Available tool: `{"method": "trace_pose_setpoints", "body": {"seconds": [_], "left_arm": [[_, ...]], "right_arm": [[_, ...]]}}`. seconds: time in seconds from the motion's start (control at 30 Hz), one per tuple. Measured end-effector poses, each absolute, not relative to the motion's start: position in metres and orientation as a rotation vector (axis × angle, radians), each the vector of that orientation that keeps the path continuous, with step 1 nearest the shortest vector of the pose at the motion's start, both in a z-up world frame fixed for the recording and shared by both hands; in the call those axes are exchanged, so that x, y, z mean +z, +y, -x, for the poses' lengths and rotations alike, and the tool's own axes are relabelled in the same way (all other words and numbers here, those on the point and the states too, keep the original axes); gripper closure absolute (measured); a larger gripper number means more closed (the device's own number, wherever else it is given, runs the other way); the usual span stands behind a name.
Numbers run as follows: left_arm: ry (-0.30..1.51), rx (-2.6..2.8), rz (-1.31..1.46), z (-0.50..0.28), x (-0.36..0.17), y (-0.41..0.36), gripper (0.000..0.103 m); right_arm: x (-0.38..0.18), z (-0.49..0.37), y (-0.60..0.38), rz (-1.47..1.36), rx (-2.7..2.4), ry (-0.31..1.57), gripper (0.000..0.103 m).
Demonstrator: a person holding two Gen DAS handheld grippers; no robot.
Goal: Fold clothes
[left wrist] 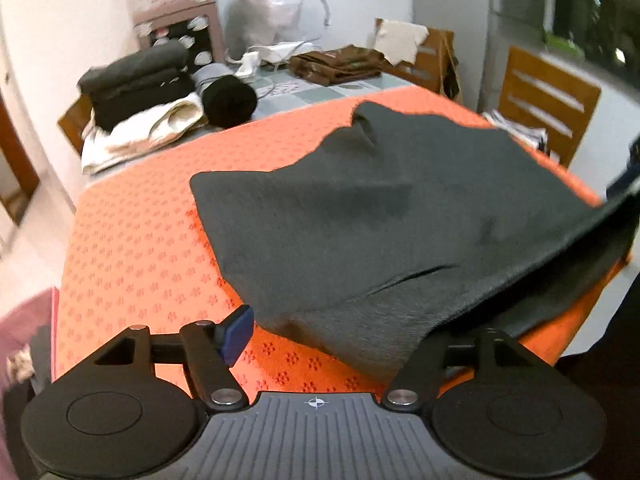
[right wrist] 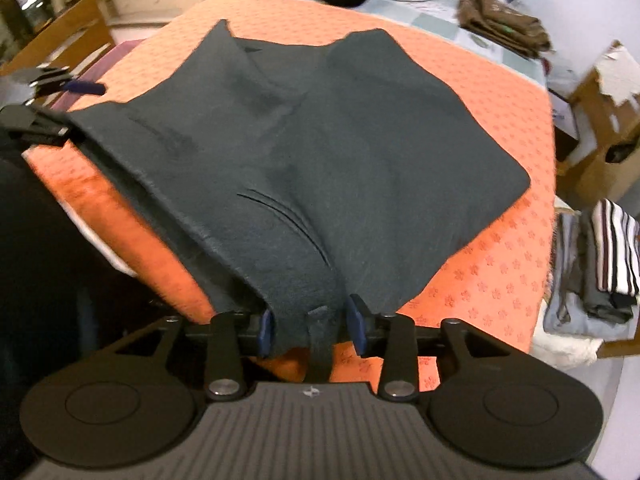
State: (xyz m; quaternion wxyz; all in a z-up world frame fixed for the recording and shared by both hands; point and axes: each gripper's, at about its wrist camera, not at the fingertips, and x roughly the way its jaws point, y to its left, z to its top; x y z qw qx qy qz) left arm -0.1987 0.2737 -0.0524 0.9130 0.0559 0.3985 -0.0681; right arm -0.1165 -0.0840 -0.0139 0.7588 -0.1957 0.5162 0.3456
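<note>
A: Dark garment (right wrist: 304,152) is spread on the orange mat (right wrist: 492,280), near edge draped over the mat's front.
B: Right gripper (right wrist: 312,326)?
A: Jaws parted; garment hem lies between the blue pads (right wrist: 357,320), no pinch seen.
B: Left gripper (left wrist: 336,340)?
A: Jaws wide apart; cloth covers the right finger, not clamped. Folded clothes (left wrist: 136,80) are stacked behind.

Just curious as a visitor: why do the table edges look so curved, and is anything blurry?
Left wrist view: fisheye bends the orange mat; the far folded clothes are smeared. Right wrist view: same bulge, dark garment soft, corners black.
</note>
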Motion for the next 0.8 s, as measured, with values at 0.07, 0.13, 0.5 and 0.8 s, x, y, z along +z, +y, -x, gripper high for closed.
{"method": "trace_pose_setpoints", "body": {"seconds": [0.07, 0.13, 0.5, 0.8], "left_arm": [[0.835, -0.142, -0.079, 0.197, -0.051, 0.278, 0.029], [0.856, -0.121, -0.122, 0.198, -0.057, 0.272, 0.028], [0.969, -0.284, -0.19, 0.225, -0.094, 0.261, 0.024], [0.819, -0.251, -0.006, 0.22, -0.046, 0.287, 0.022]], "right_arm": [[-0.009, 0.117, -0.08, 0.479, 0.763, 1.116, 0.045], [-0.014, 0.115, -0.079, 0.5, 0.764, 1.122, 0.042], [-0.049, 0.139, -0.072, 0.497, 0.868, 1.236, 0.042], [0.009, 0.123, -0.085, 0.317, 0.909, 1.082, 0.042]]}}
